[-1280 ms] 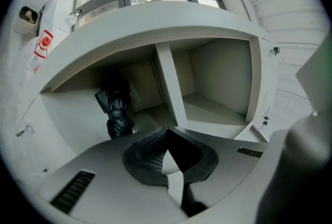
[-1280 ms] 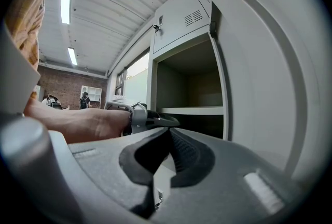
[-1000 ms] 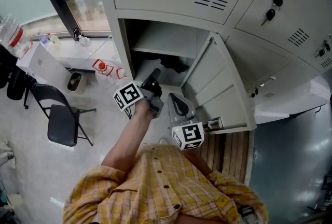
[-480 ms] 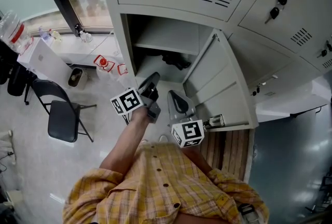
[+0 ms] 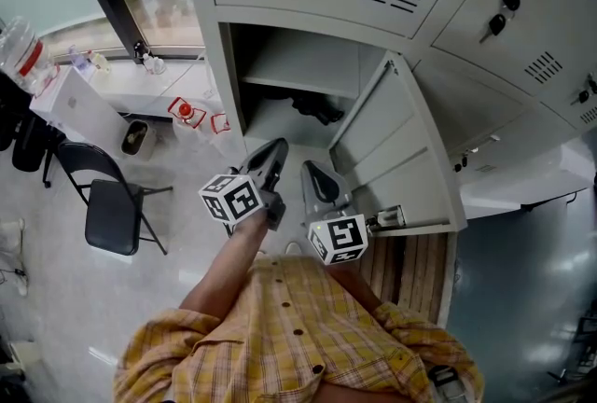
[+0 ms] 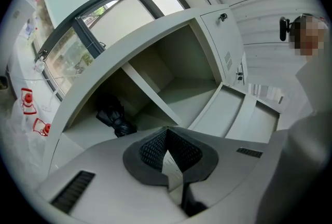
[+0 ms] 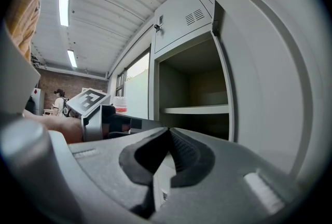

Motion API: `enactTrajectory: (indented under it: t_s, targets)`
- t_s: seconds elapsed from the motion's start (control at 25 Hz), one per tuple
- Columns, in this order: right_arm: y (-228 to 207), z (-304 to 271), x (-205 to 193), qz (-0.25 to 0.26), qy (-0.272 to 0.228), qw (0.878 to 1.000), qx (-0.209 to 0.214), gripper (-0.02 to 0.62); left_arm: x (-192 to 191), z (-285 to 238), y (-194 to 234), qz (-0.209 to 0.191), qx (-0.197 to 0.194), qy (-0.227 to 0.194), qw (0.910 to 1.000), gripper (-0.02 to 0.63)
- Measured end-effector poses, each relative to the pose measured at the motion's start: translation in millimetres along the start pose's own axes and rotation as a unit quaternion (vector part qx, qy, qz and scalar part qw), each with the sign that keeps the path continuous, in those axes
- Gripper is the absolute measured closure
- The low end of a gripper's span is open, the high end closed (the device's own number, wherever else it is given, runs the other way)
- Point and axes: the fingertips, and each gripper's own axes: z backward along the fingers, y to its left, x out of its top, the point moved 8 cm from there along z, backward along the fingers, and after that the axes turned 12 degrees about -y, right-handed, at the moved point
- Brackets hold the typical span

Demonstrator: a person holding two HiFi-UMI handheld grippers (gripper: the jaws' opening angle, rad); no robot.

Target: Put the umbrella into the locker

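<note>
Head view, looking steeply down: the locker [image 5: 225, 79] stands wide open with its door [image 5: 390, 154] swung out to the right. The umbrella [image 5: 316, 108], black and folded, lies on the compartment floor under the shelf [image 5: 303, 75], well toward the back. Both grippers sit outside the opening, side by side, pointing in at it. The left gripper [image 5: 276, 149] is just in front of the compartment's lower edge. The right gripper [image 5: 312, 172] is just beside it, near the door's inner face. Neither touches the umbrella. Over to the left gripper view: jaws pressed together, pads meeting along a thin line, nothing caught between them. Beyond the tips the umbrella lies at the back left of the lower section, well apart from them. The picture sits tilted, the locker's frame running on a slant. Right gripper view: jaws together at the tips as well, and empty. The door fills the right side, the shelf crosses the compartment ahead, and the left gripper with its cube [image 7: 89, 101] shows at the left. On the head view, a yellow plaid shirt [image 5: 298, 336] fills the bottom and a black chair [image 5: 110, 219] stands on the floor at the left.
</note>
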Motion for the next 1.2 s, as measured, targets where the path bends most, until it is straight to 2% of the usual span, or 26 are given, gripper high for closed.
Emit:
enactTrajectory:
  t_s: [0.16,0.36,0.68,0.92,1.2]
  targets:
    - [-2,0,1,-0.001,-0.002,1.0,-0.002,0.598,-2,2,-9,-0.055,-0.011,0.004,0.9984,0.603]
    - [-1,-1,1,-0.005,-0.003,1.0,0.0,0.598,-1,6,-17,-0.124,-0.023,0.006,0.992,0.603]
    - [-1,1,1,-0.004,-0.004,1.0,0.001,0.598,-7,24,-23,-0.218,-0.034,0.004,0.9753,0.603]
    - [1,1,1,-0.005,-0.005,1.0,0.002,0.598,-5,30,-29,-0.267,-0.037,0.0,0.963,0.603]
    - [2,1,0,-0.005,-0.005,1.0,0.002,0.598,-5,39,-30,-0.317,-0.02,-0.012,0.9481,0.603]
